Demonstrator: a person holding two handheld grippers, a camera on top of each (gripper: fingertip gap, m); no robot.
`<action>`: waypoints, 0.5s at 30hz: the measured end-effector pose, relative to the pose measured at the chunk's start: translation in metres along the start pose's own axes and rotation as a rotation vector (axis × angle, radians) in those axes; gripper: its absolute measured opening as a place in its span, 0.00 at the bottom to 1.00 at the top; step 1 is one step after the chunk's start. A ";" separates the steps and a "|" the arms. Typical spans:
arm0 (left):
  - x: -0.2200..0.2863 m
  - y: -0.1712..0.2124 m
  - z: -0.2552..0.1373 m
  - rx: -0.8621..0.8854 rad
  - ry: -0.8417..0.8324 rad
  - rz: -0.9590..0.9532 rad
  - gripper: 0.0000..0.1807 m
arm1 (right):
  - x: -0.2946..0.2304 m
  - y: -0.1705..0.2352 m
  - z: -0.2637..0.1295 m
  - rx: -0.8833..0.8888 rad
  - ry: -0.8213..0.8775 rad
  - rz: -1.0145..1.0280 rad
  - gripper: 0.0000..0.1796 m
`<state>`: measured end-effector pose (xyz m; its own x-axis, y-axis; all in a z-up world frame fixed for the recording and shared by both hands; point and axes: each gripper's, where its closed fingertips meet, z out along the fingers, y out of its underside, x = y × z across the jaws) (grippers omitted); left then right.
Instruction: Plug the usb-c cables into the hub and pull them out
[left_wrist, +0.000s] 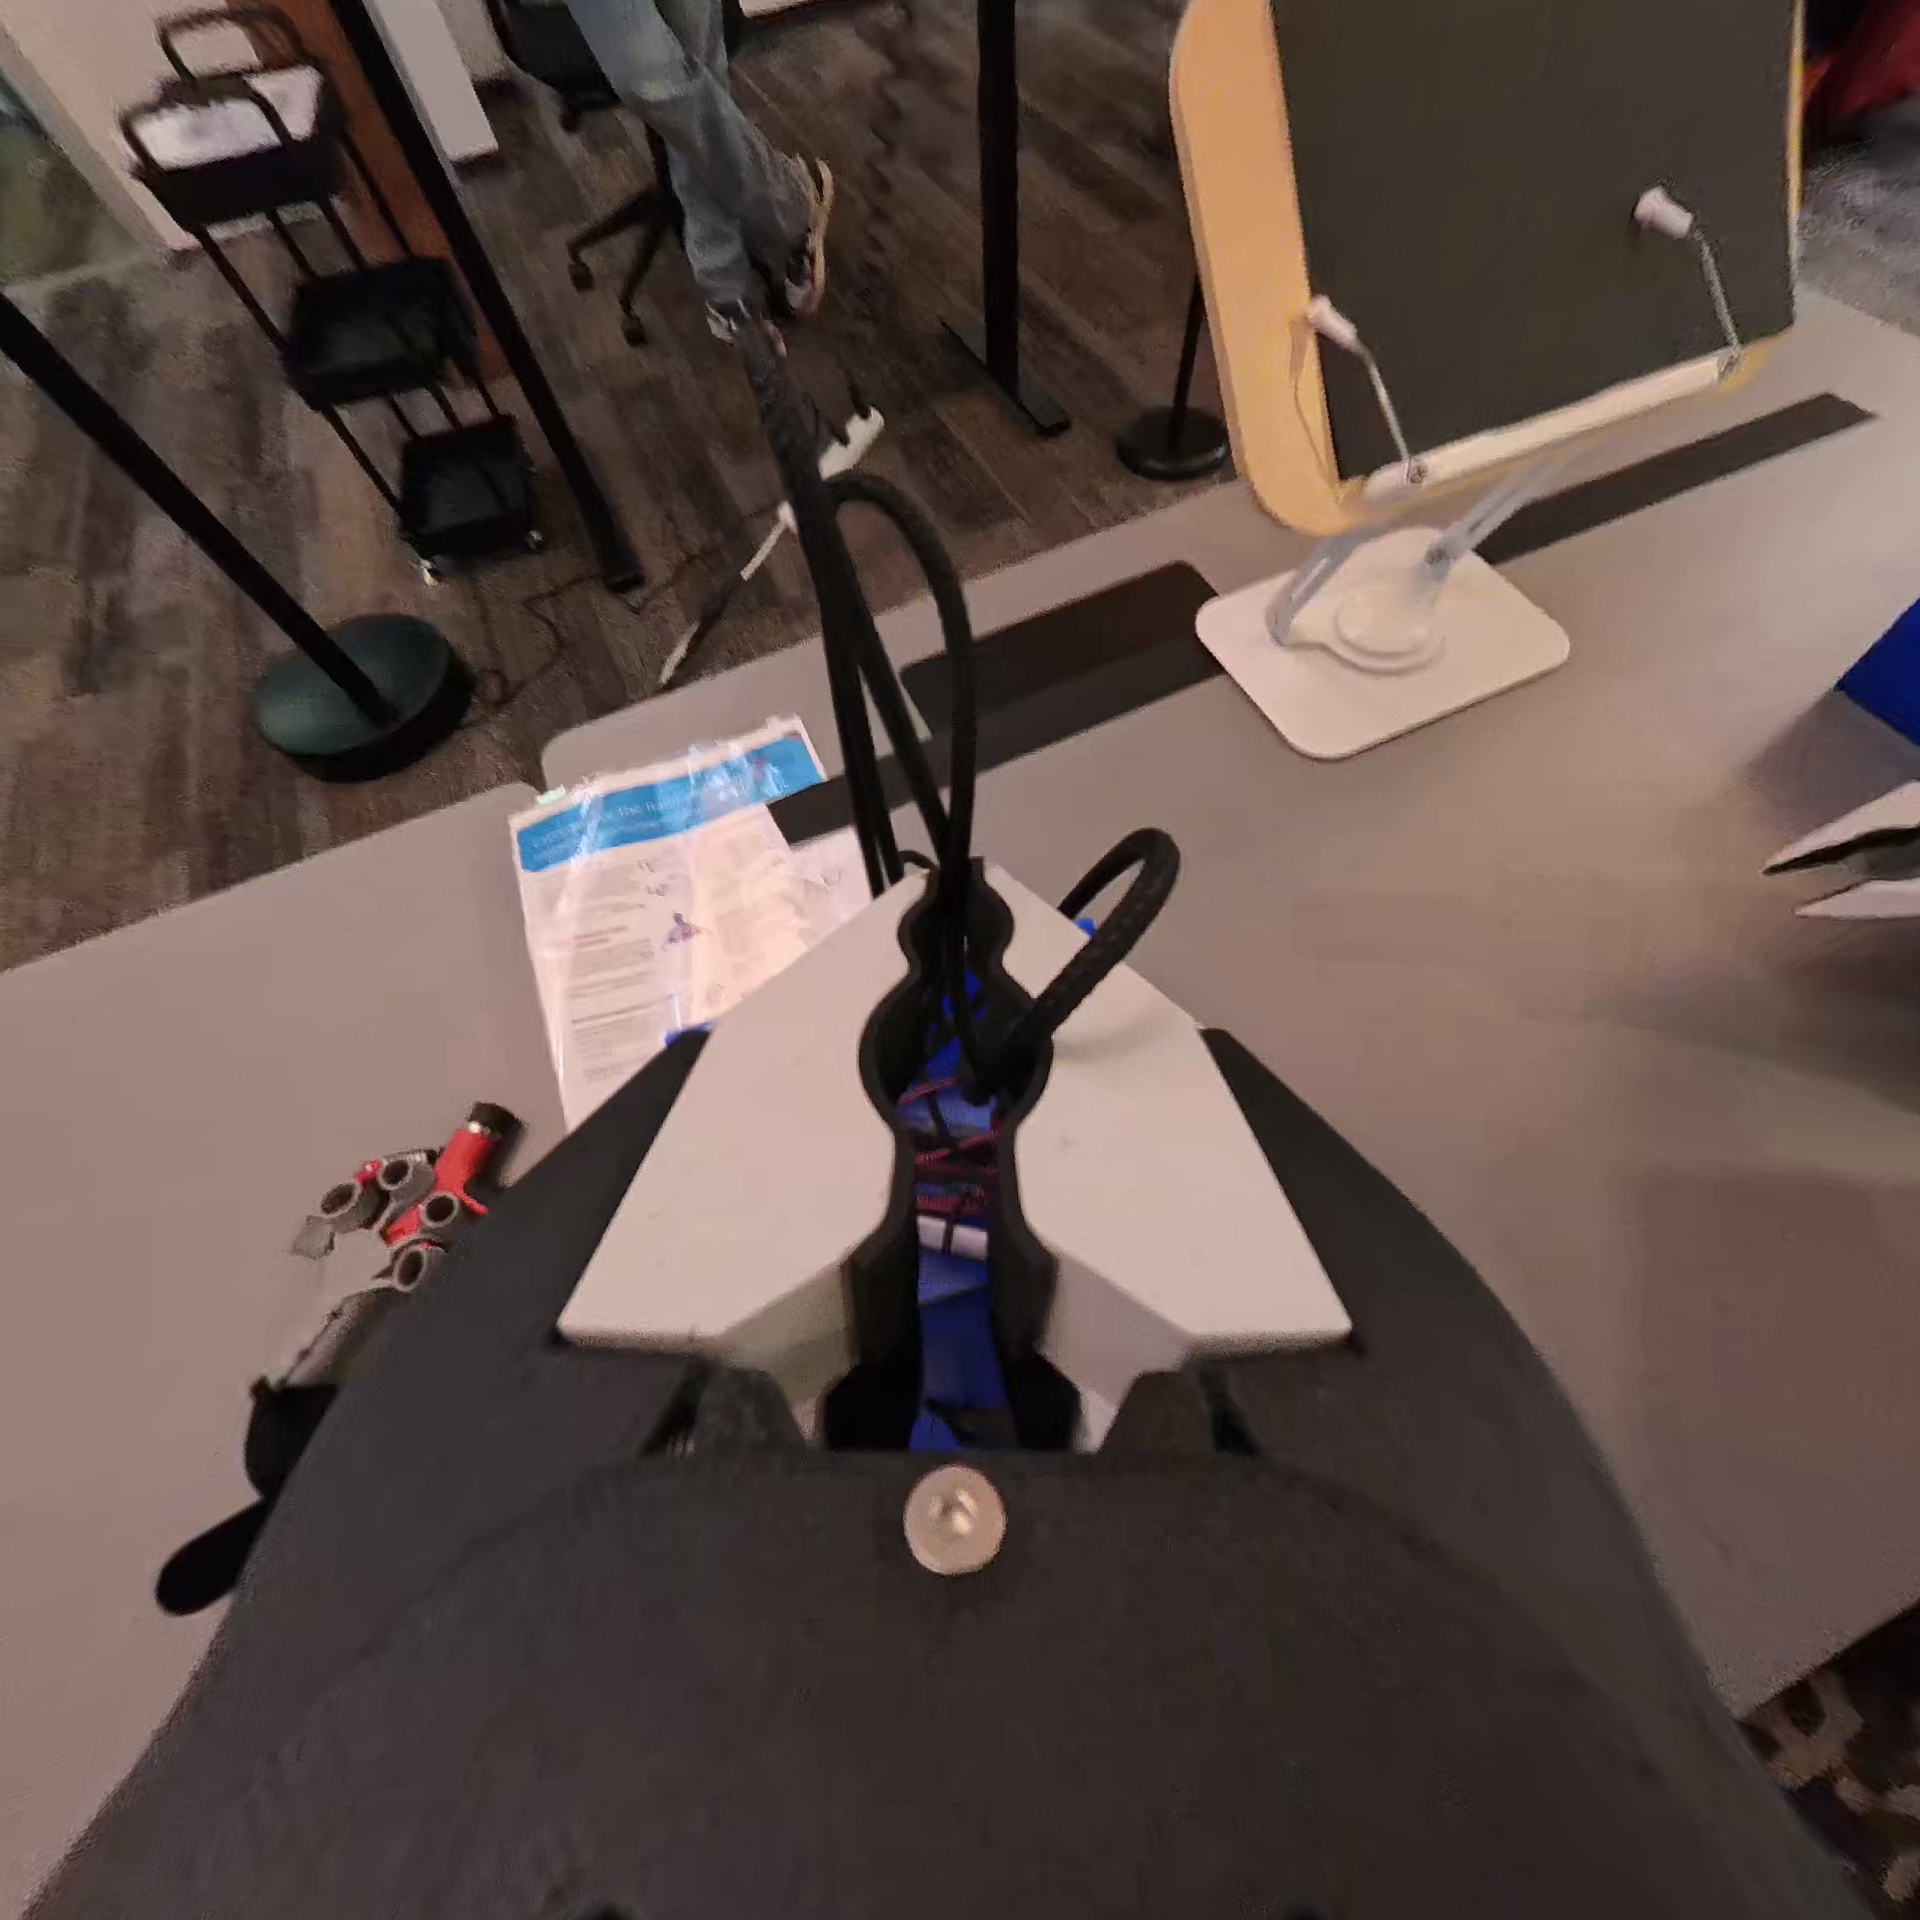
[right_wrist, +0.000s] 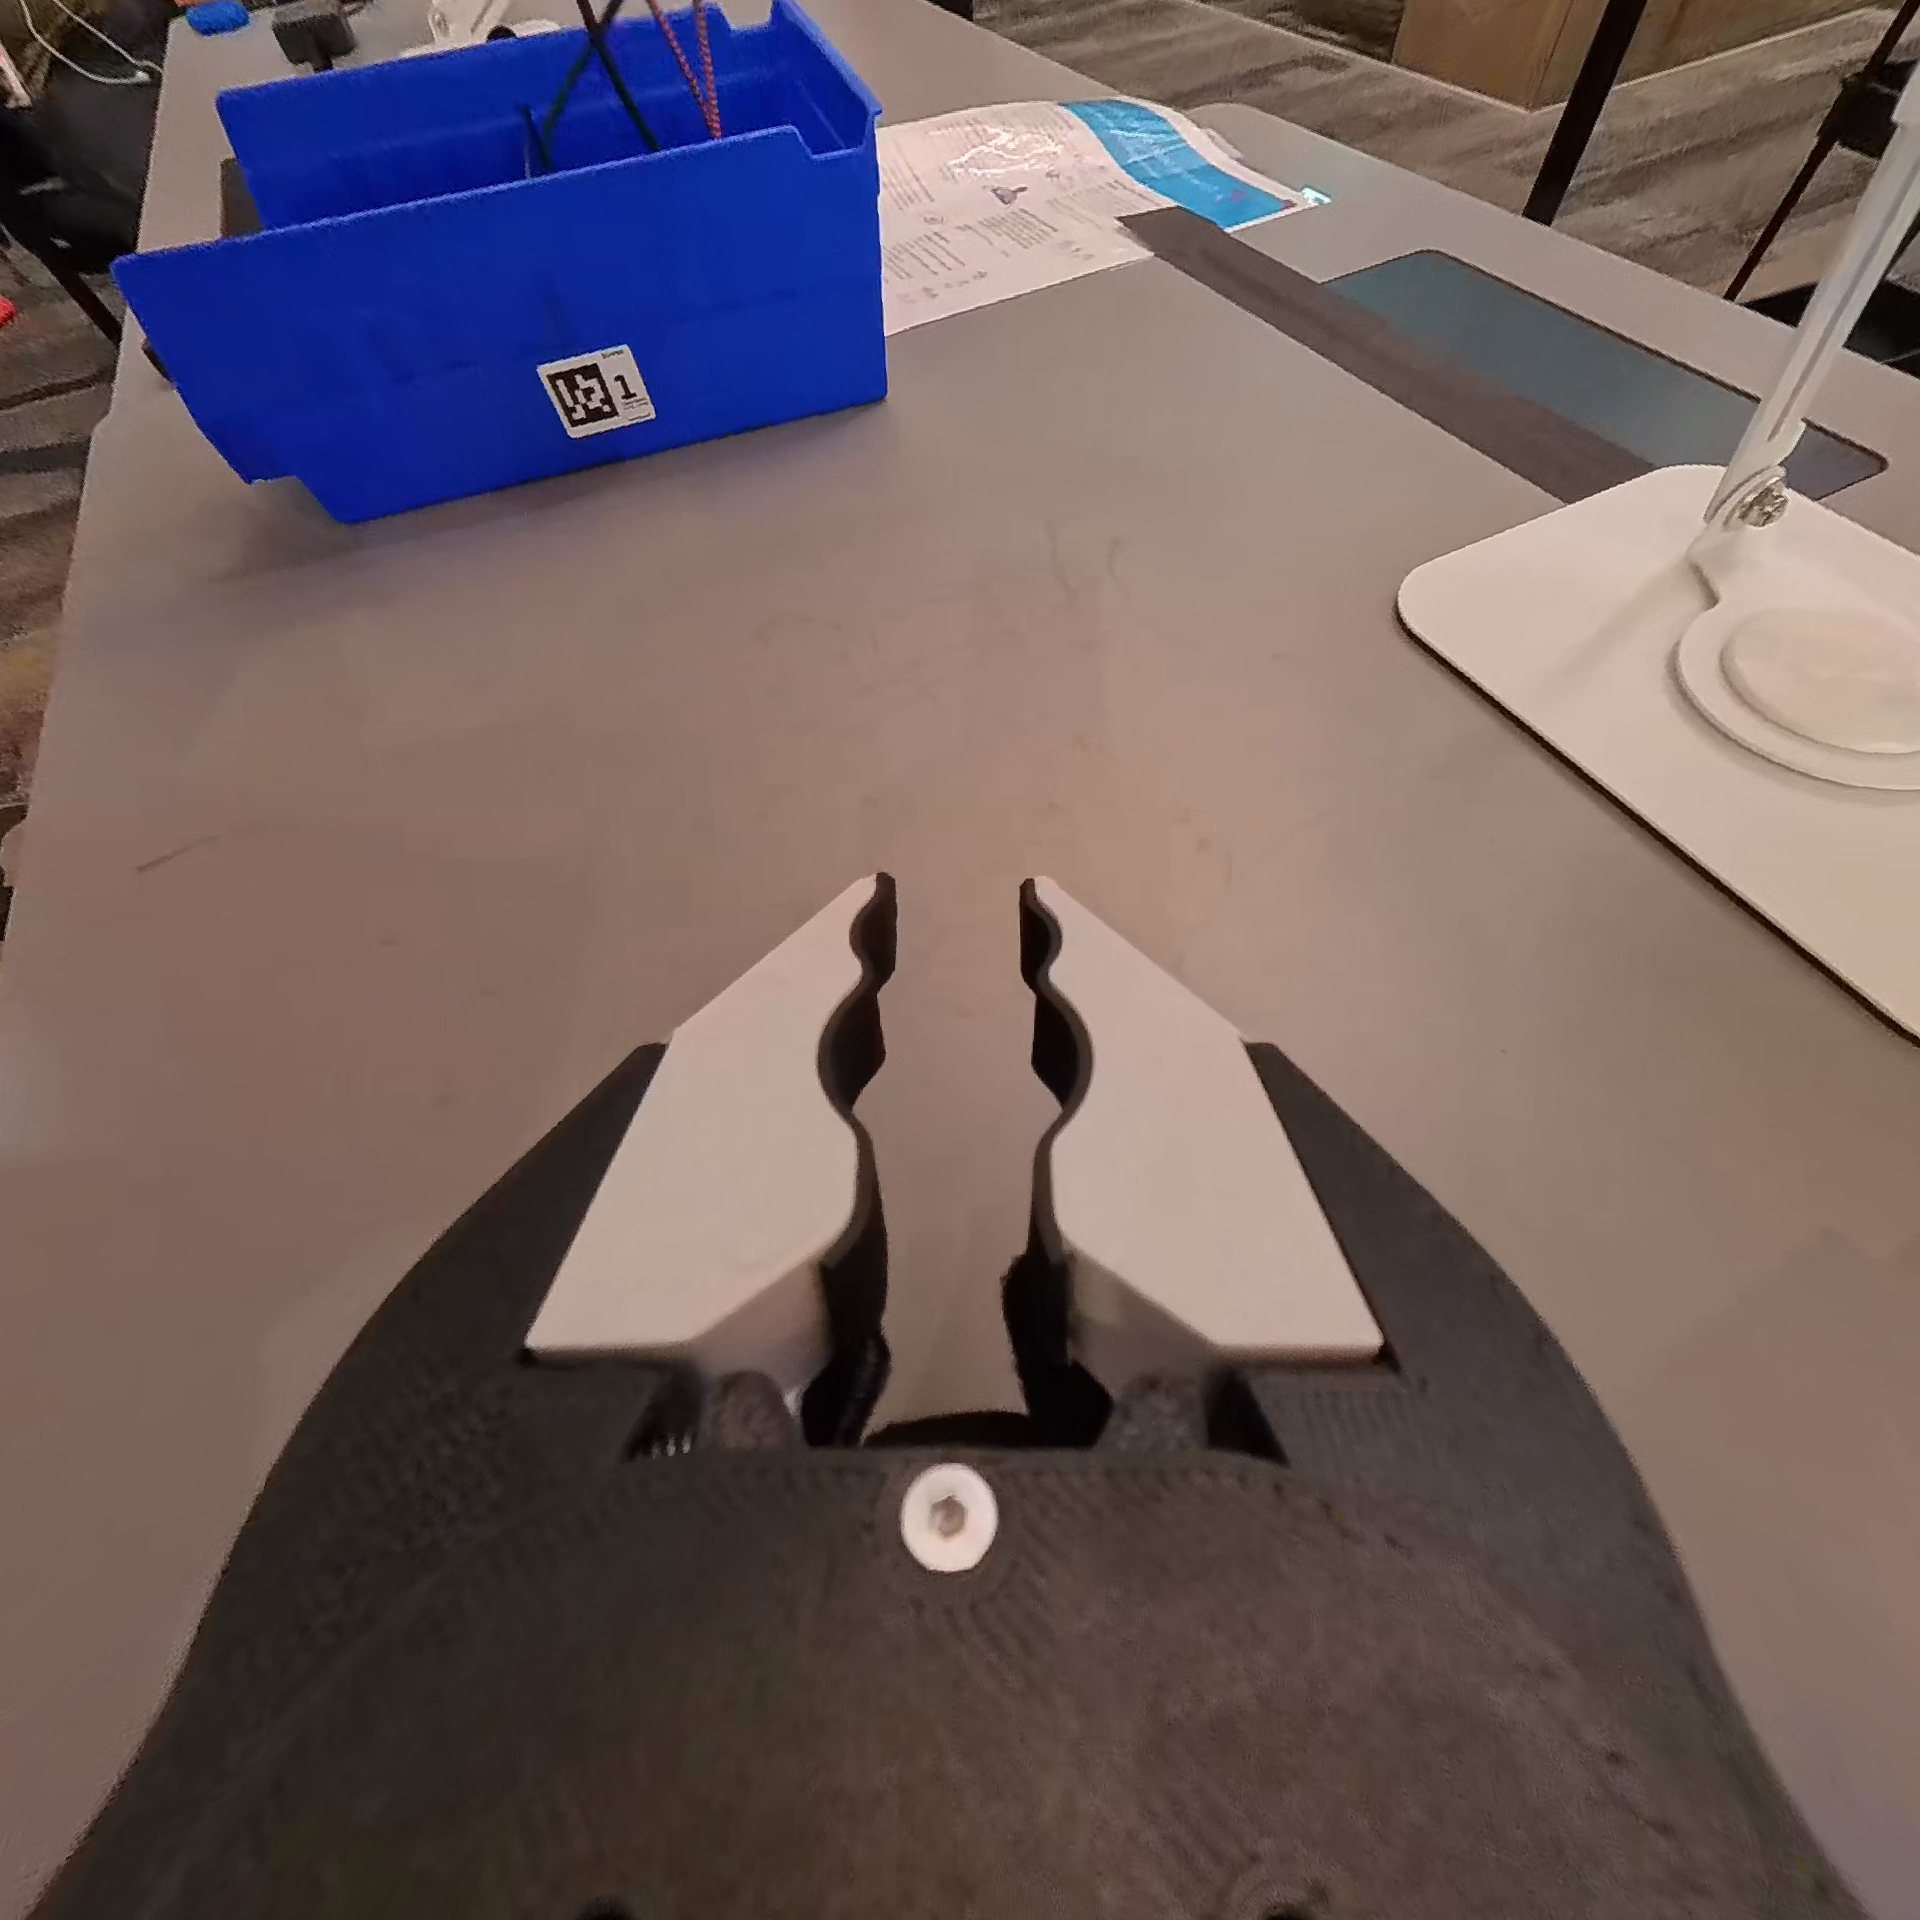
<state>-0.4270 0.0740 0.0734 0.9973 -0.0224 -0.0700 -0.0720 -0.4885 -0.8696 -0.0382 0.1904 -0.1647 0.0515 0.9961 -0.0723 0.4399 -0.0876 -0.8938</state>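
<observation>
Between your left gripper's (left_wrist: 951, 914) grey, wedge-shaped fingers (left_wrist: 769, 1153), whose black scalloped pads met at the tips, a bundle of black cables (left_wrist: 961, 727) was clamped; the braided cords rose in stiff loops above the tips, and one thick loop (left_wrist: 1117, 914) curled out to the side. Through the slot between the fingers you could see a blue bin (left_wrist: 951, 1288) directly below, with a red-and-black braided cable (left_wrist: 956, 1153) and pale connector ends lying in it. No hub could be made out in either view, so the task was judged to be at its start: cables were being lifted from the bin, and nothing appeared plugged in. Your right gripper's (right_wrist: 956, 894) fingers (right_wrist: 748, 1153) stood apart and empty, hovering low over the smooth, matte grey table (right_wrist: 727, 707). Farther out, in the right wrist view, the blue bin (right_wrist: 499, 343) showed as a rigid, moulded plastic box bearing a square printed tag (right_wrist: 597, 391), cords rising from its rear compartment. A glossy laminated sheet (right_wrist: 1039, 197) lay just beside it, and a flat white stand base (right_wrist: 1558, 644) with rounded corners sat to the right.
</observation>
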 end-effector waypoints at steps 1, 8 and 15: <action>0.000 -0.008 -0.004 0.017 0.003 -0.003 0.01 | 0.001 0.000 0.000 0.004 0.000 0.000 0.12; -0.011 -0.044 -0.019 0.096 -0.063 0.018 0.00 | 0.007 0.008 0.001 0.009 0.000 0.020 0.12; -0.015 -0.015 -0.002 0.005 -0.112 0.053 0.01 | 0.011 0.014 0.002 -0.001 0.002 0.030 0.13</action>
<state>-0.4412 0.0799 0.0883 0.9842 0.0491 -0.1700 -0.1253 -0.4847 -0.8657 -0.0334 0.2006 -0.1795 0.0664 0.9929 -0.0986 0.4385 -0.1178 -0.8910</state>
